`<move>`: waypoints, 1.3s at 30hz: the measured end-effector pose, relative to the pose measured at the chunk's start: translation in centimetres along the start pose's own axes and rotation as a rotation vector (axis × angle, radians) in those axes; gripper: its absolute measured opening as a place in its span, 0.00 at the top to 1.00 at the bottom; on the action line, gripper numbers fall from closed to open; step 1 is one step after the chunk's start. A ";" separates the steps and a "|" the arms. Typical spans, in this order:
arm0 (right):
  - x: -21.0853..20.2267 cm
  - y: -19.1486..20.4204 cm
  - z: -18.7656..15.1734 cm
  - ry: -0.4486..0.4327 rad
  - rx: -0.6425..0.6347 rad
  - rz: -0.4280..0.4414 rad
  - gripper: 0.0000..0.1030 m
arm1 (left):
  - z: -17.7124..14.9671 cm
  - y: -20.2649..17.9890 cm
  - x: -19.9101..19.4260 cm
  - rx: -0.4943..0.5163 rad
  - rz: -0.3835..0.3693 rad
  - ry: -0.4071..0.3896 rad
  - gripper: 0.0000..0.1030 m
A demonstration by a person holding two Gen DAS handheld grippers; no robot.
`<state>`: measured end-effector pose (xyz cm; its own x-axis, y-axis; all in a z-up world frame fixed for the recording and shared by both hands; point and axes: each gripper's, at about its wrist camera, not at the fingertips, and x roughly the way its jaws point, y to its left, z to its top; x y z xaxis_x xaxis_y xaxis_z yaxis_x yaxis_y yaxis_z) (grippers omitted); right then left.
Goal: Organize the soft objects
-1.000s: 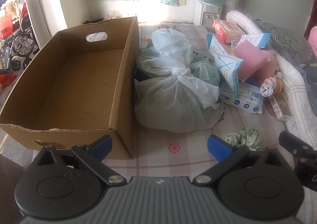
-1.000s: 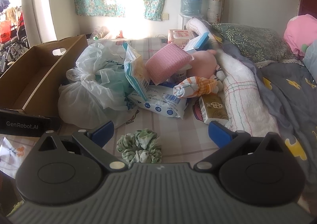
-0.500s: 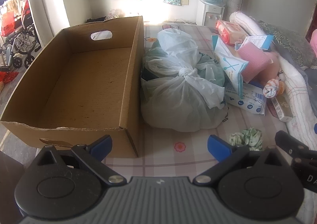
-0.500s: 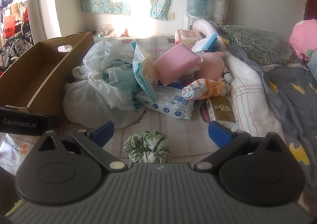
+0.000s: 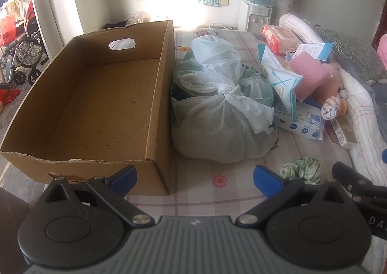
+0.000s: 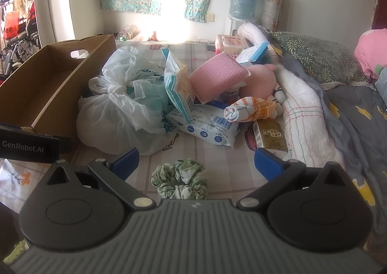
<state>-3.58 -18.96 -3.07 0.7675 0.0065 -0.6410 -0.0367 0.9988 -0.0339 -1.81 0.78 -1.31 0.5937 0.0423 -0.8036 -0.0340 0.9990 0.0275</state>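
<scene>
1. Left hand-held gripper (image 5: 195, 178): jaws wide apart, nothing held, over the bed (image 5: 212, 191) btwn box (image 5: 101, 95) corner & scrunchie (image 5: 301, 168).
2. Right hand-held gripper (image 6: 196, 161): jaws wide apart, empty; scrunchie (image 6: 180, 178) lies on the bed btwn its fingers, not touched.
3. Box sits open w/ nothing inside, left of the knotted bag (image 5: 222, 114), touching it.
4. Pile right of bag: wipes pack (image 6: 208, 128), pink sponge (image 6: 216, 78), rolled sock (image 6: 249, 109), plush (image 6: 260, 80).

left wrist: low, facing box (image 5: 101, 95) | right wrist: low, facing scrunchie (image 6: 180, 178) | shared: bag (image 5: 217, 114)
</scene>
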 end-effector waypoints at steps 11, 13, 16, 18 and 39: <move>0.2 0.1 0.0 0.005 -0.003 -0.006 0.01 | 0.0 -0.1 0.1 0.011 -0.001 0.009 0.00; 0.3 0.2 0.0 0.006 -0.002 -0.005 0.01 | 0.0 -0.1 0.1 0.010 -0.002 0.009 0.00; 0.3 0.2 -0.1 0.007 -0.003 -0.006 0.01 | 0.1 -0.1 0.2 0.011 -0.002 0.012 0.00; 0.3 0.2 -0.1 0.007 -0.003 -0.006 0.01 | 0.0 -0.2 0.3 0.013 -0.002 0.013 0.00; 0.7 -6.8 0.4 -0.150 0.210 0.026 0.01 | 6.0 -6.3 0.1 0.379 -0.042 -0.147 0.00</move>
<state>-2.48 -25.74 -2.96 0.8550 0.0244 -0.5181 0.0638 0.9864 0.1517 3.35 -5.44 2.00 0.6981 -0.0249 -0.7155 0.2748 0.9322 0.2356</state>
